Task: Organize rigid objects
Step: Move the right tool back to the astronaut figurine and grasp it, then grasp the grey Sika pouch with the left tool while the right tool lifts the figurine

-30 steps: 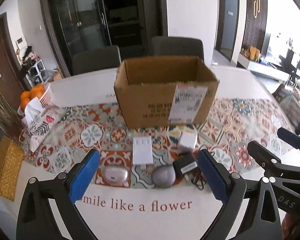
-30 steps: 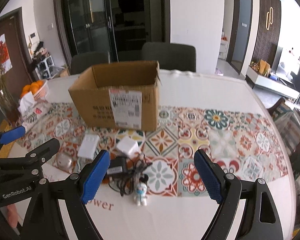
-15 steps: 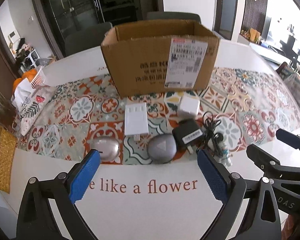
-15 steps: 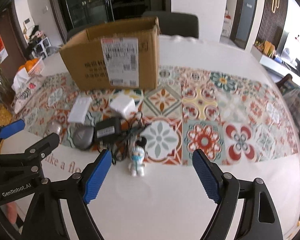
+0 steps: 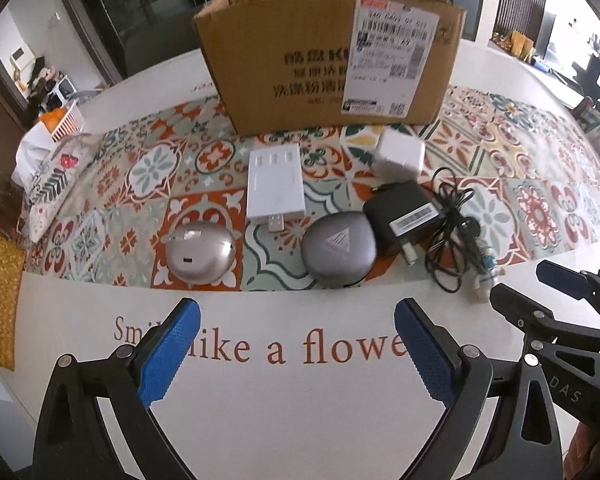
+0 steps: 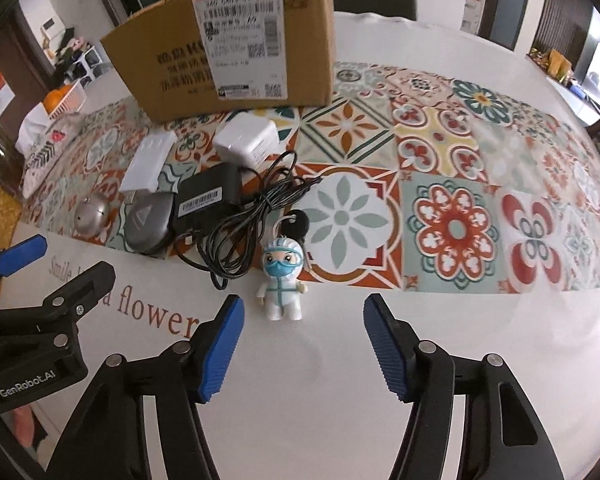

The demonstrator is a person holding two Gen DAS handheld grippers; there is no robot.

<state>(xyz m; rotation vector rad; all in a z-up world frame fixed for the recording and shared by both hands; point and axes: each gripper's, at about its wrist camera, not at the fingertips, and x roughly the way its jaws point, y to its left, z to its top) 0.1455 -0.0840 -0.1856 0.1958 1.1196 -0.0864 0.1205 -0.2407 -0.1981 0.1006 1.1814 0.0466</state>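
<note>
The right gripper (image 6: 303, 330) hangs just short of the small figurine (image 6: 281, 280), which lies on the bench (image 6: 340, 400) at the edge of the patterned runner (image 6: 452, 224), head toward the cardboard box (image 6: 228, 44). Its long axis runs along the gripper's pointing line, slightly left of centre. The jaws are closing with nothing yet between them. The left gripper (image 5: 298, 350) stands wide apart and empty, facing two round cases (image 5: 202, 254) and farther from the figurine. The black charger (image 6: 204, 200) lies close beside.
</note>
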